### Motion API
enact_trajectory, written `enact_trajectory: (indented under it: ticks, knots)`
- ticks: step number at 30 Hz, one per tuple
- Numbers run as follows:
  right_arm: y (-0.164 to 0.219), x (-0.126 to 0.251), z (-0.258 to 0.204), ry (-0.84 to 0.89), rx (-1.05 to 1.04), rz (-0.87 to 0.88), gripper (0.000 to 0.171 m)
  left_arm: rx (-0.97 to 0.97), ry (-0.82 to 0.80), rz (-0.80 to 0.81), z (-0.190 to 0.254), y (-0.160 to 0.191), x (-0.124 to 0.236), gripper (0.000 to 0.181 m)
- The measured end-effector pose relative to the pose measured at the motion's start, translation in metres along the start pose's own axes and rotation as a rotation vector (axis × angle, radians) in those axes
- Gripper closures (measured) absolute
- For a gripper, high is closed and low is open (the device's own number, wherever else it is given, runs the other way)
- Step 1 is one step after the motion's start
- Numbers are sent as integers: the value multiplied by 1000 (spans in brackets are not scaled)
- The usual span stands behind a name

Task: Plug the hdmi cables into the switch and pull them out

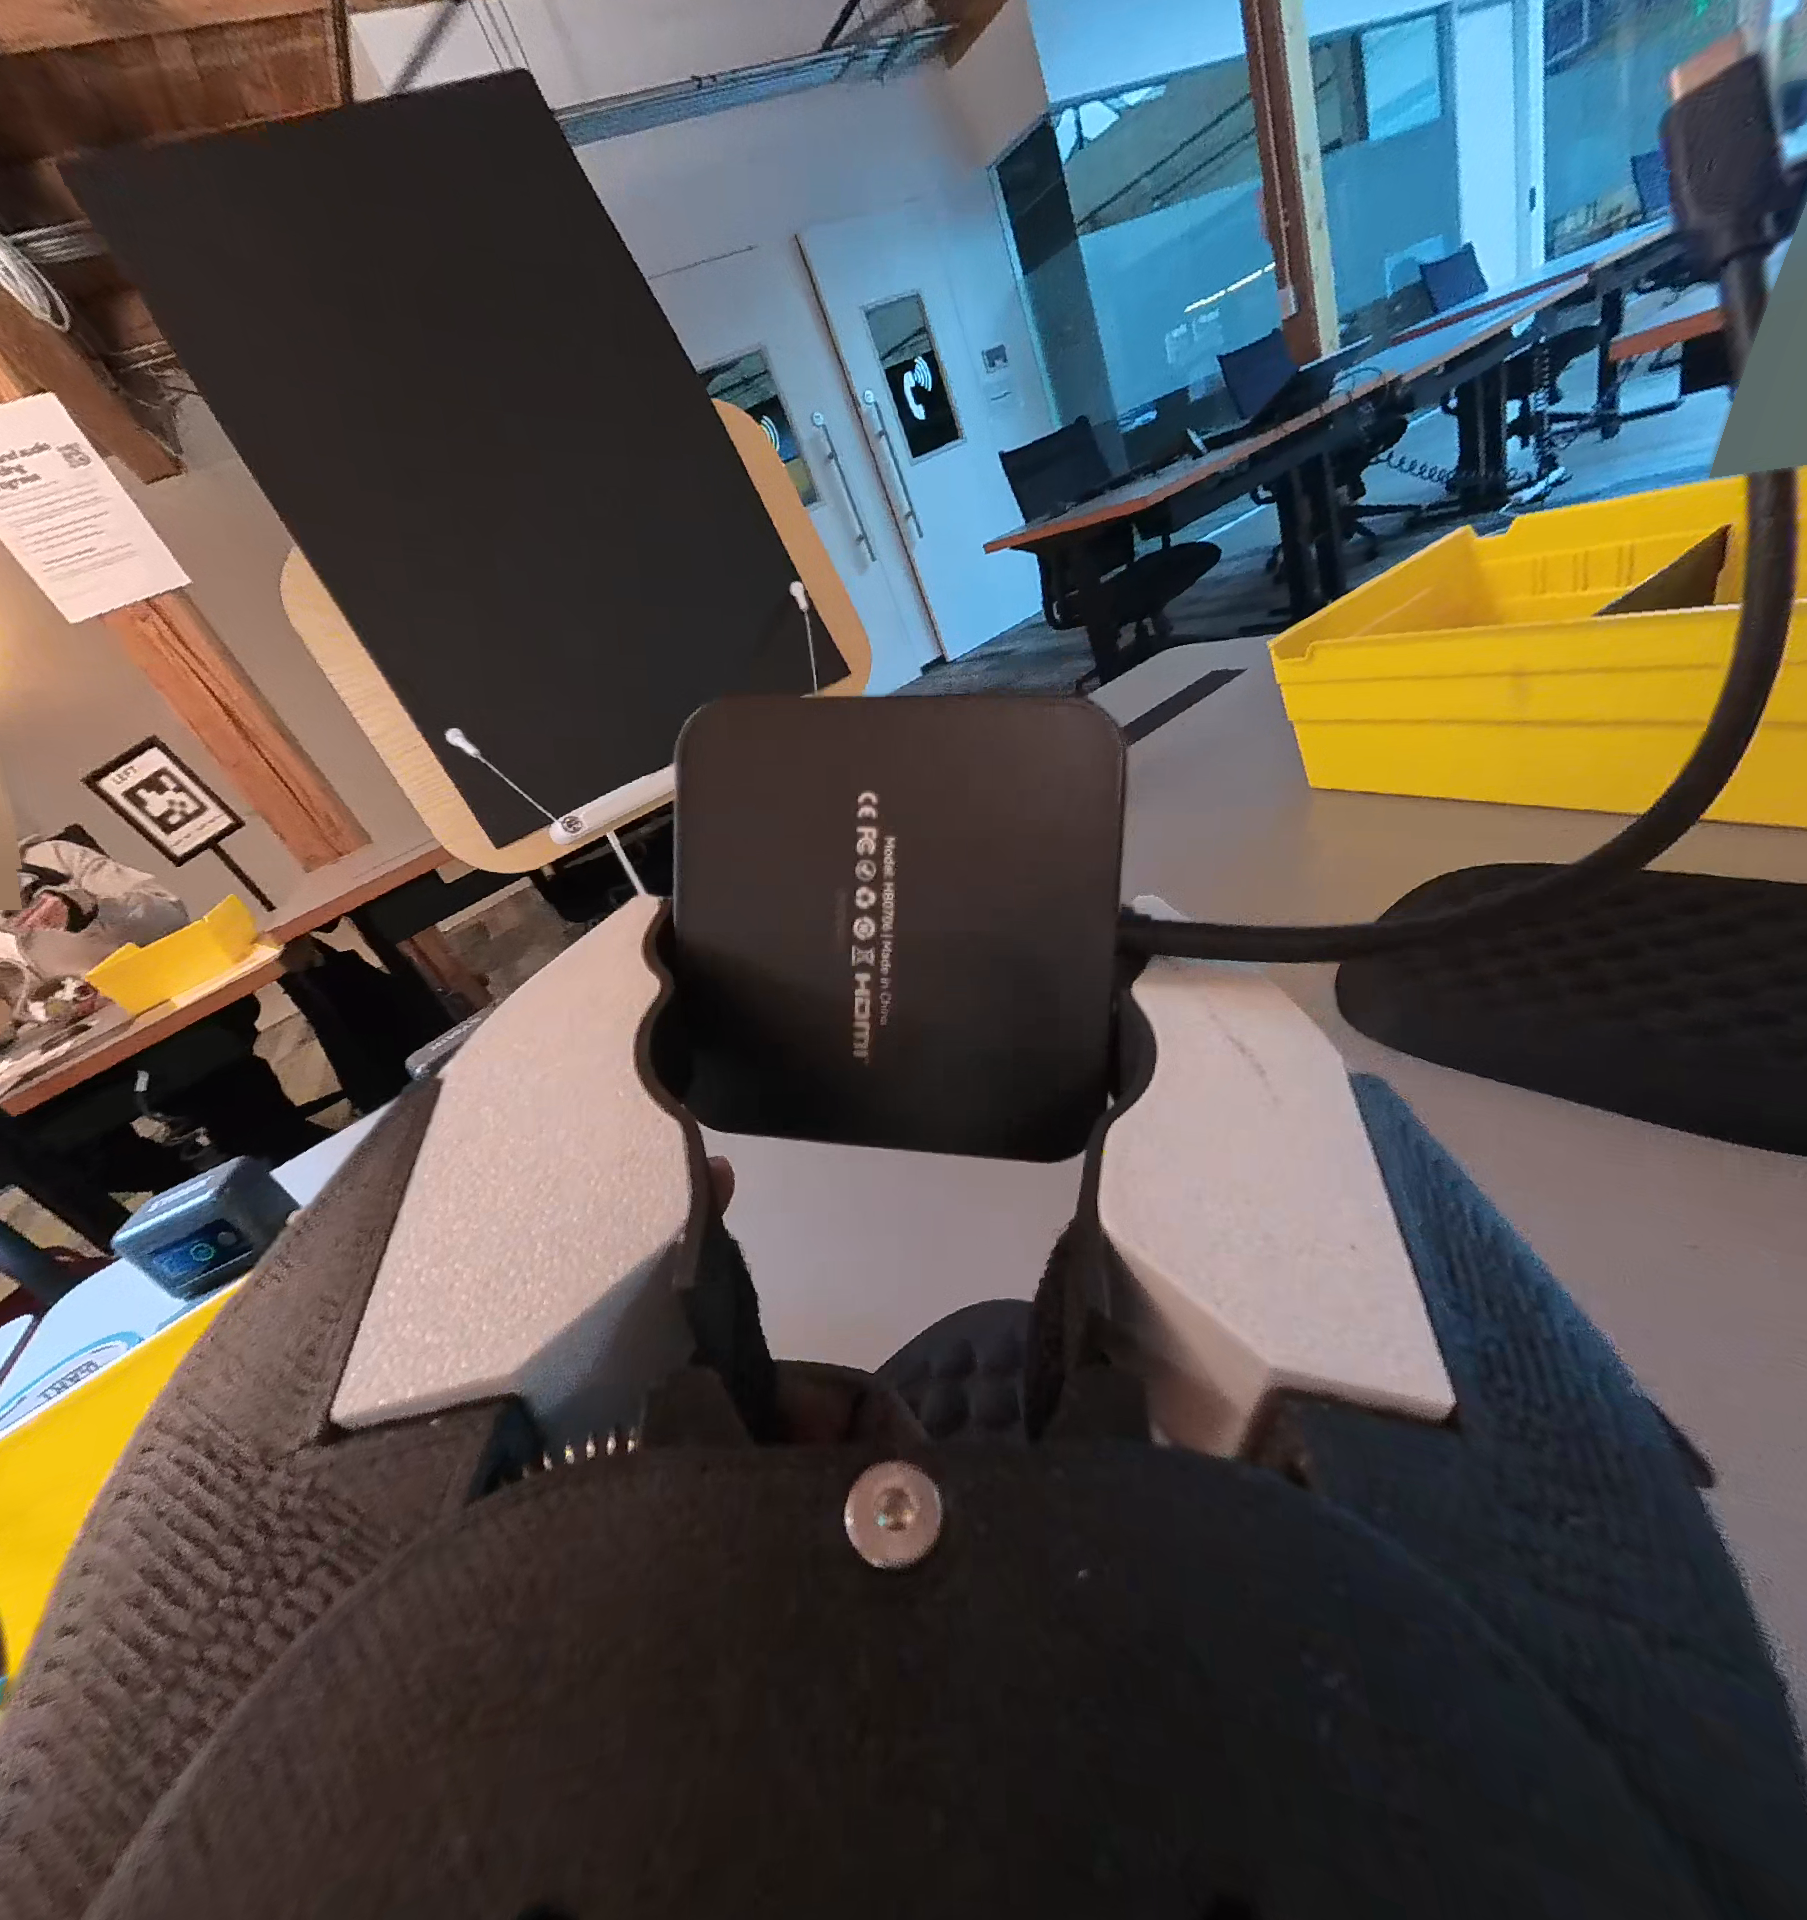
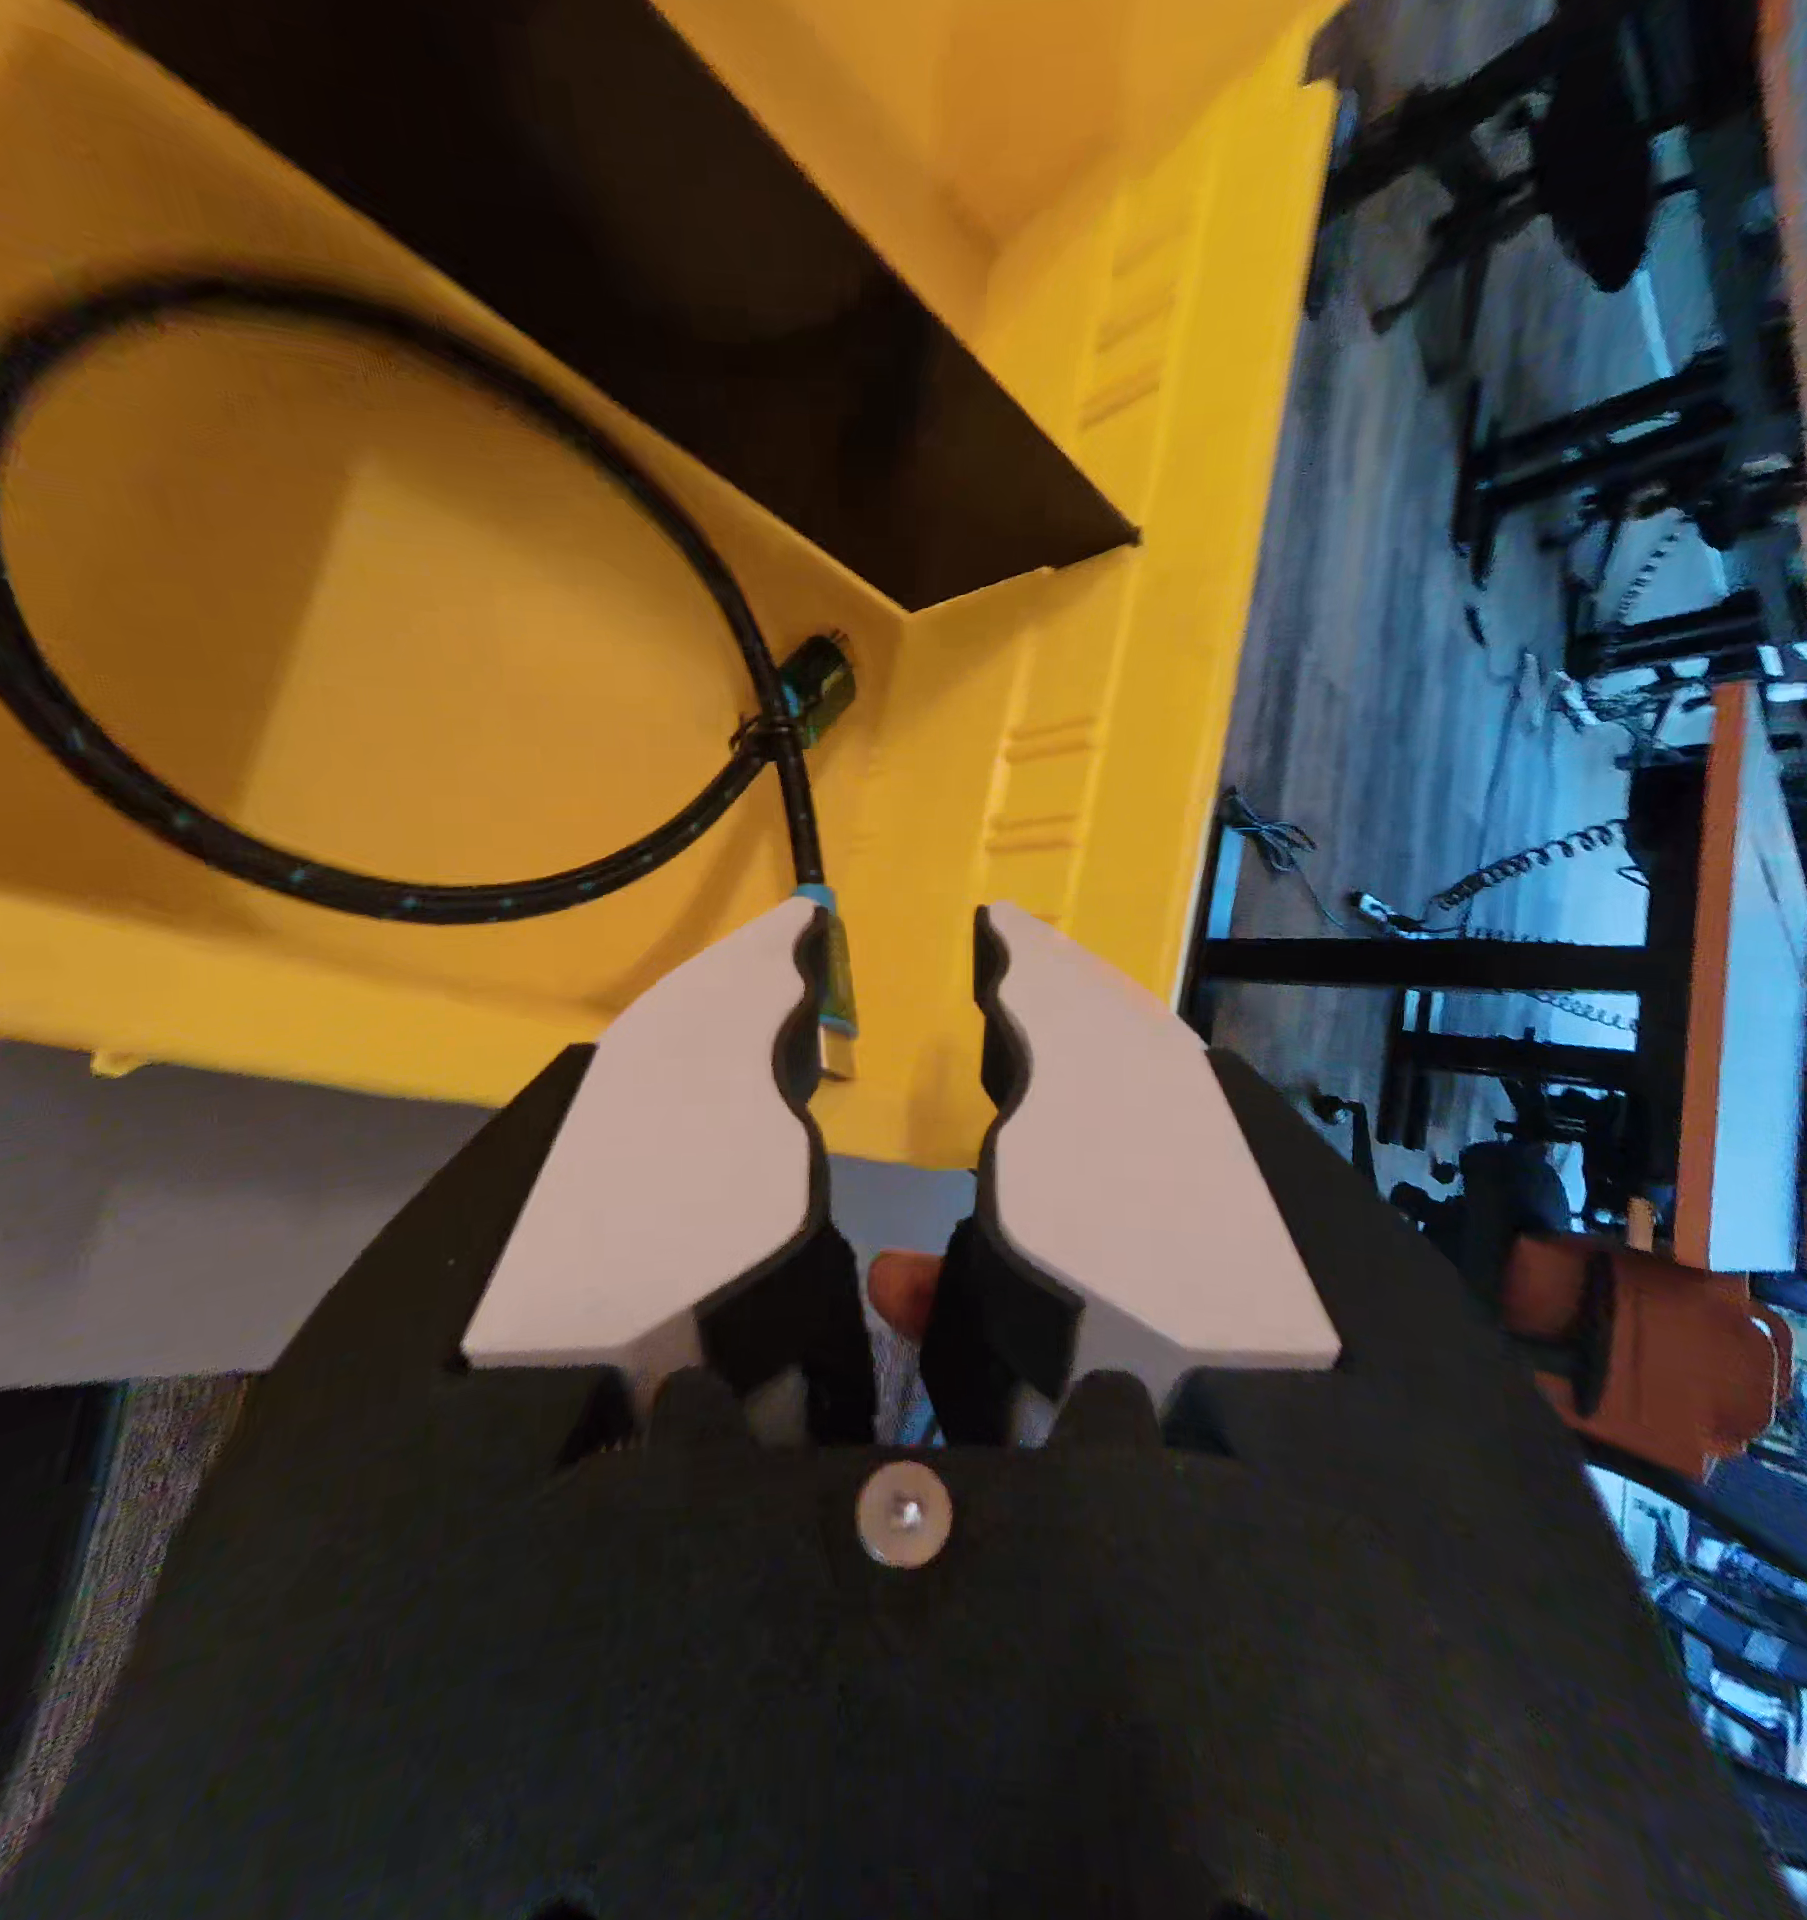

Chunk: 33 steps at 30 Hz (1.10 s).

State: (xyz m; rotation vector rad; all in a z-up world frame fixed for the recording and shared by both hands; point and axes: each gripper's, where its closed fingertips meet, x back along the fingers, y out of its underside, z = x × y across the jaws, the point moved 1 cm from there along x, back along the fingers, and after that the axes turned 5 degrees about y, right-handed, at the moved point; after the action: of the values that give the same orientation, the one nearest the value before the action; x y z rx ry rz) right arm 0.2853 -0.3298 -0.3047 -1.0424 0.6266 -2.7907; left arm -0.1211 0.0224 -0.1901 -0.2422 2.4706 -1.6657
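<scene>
An office with a grey desk (image 1: 1242, 727). The left tool (image 1: 894, 997) is clamped on the switch (image 1: 899, 925), held above the desk with a cable (image 1: 1626, 831) plugged into its right side. The right tool (image 2: 894, 997) is slightly apart over the yellow bin (image 2: 442, 644); its left finger (image 2: 701, 1091) touches the cable's plug (image 2: 839, 1003), whose long axis runs along the fingers, metal tip toward the camera.

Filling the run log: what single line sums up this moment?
left gripper: shut on switch | right gripper: open by HDMI plug | yellow bin
</scene>
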Motion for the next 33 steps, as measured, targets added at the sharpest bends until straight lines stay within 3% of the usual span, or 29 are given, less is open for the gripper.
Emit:
enact_trajectory:
  ticks: [1, 4, 8, 11, 14, 17, 19, 21, 23, 26, 29, 33]
  knots:
    - [-3, 3, 4, 31, -29, 29, 142, -8, -3, -7, 1, 1, -1, 103]
    - [-34, 30, 9, 91, -154, 268, 135, -74, -38, -24, 4, 2, -6, 103]
    - [-120, 119, -9, -44, -303, 895, 133, -312, -195, -74, 5, 0, -14, 103]
    - [-168, 207, -46, -291, -325, 1316, 133, -659, -400, -141, 1, -4, -14, 103]
    - [-196, 279, -103, -547, -222, 1565, 133, -896, -484, -139, 12, -7, -20, 103]
    - [-216, 308, -172, -824, -110, 1579, 128, -969, -453, -52, 34, -11, -27, 103]
    - [-228, 304, -215, -993, -54, 1483, 120, -1001, -433, 13, 49, -17, -29, 103]
    - [-240, 292, -239, -1046, -50, 1402, 117, -1029, -414, 70, 62, -23, -29, 103]
    - [-247, 286, -248, -1042, -50, 1403, 125, -1048, -401, 106, 71, -27, -29, 103]
    - [-247, 287, -252, -1032, -7, 1442, 155, -1058, -375, 125, 78, -26, -31, 103]
    - [-242, 291, -246, -999, 42, 1484, 157, -1045, -337, 177, 84, -31, -29, 103]
    - [-241, 286, -187, -662, -16, 1622, 157, -921, -366, 144, 53, -33, -18, 99]
